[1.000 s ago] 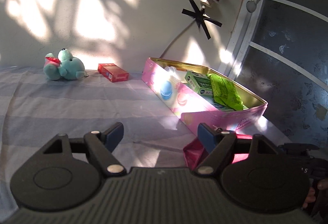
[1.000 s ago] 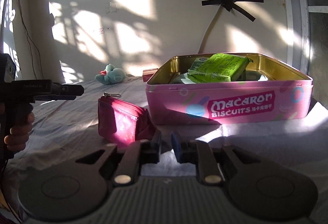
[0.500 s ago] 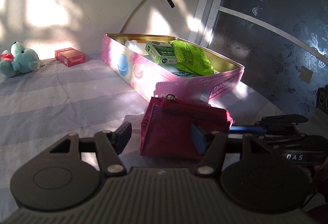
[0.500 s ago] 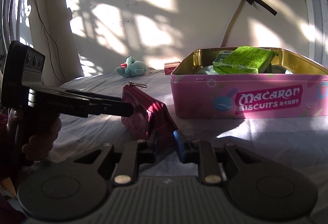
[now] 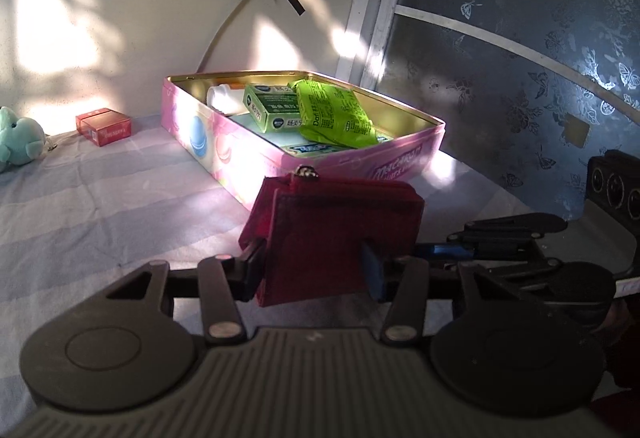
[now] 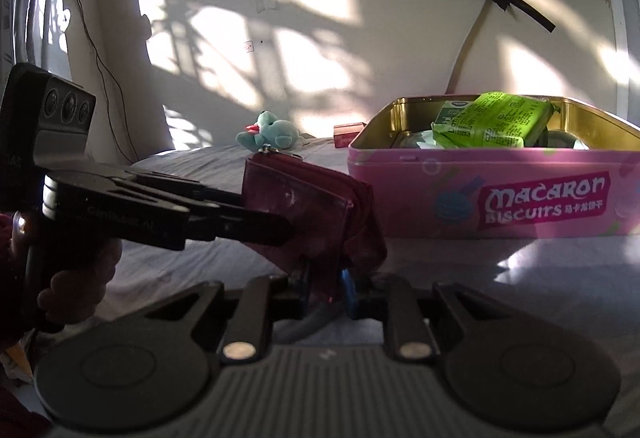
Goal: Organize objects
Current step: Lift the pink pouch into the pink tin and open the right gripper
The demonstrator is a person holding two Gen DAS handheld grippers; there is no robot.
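Left wrist view
My left gripper [image 5: 312,270]: jaws part-open, one on each side of the red wallet [image 5: 340,234]; both pads look pressed to its faces, so I judge it gripped across its width.
Wallet position: upright, just in front of the pink tin [image 5: 248,161], over the striped sheet [image 5: 100,205].
Risk: the wallet is soft and folded; I think a light squeeze could let it sag or slide out.
Cause: smooth leather-like faces and a bulging fold give the pads little to bite on.
Tin contents: a glossy green packet [image 5: 336,113], a green carton [image 5: 272,107] and a white bottle [image 5: 220,95] already fill much of it, so the wallet may snag on the rim or perch on top.
Other things: a red box [image 5: 105,126] and a fuzzy teal plush [image 5: 18,139] sit well apart by the wall.

Right wrist view
My right gripper [image 6: 325,288]: jaws nearly together, pinching the wallet's [image 6: 316,213] lower corner.
Left gripper here [image 6: 256,215]: its dark fingers reach in against the wallet's side.
Risk: with both grippers on one limp thing, pulling unevenly could twist it or tear it free.
Tin [image 6: 492,193]: rigid metal, gold inside, rounded corners, just to the right of the wallet.
Zip pull [image 6: 266,148]: small metal piece at the top that could catch on the rim.
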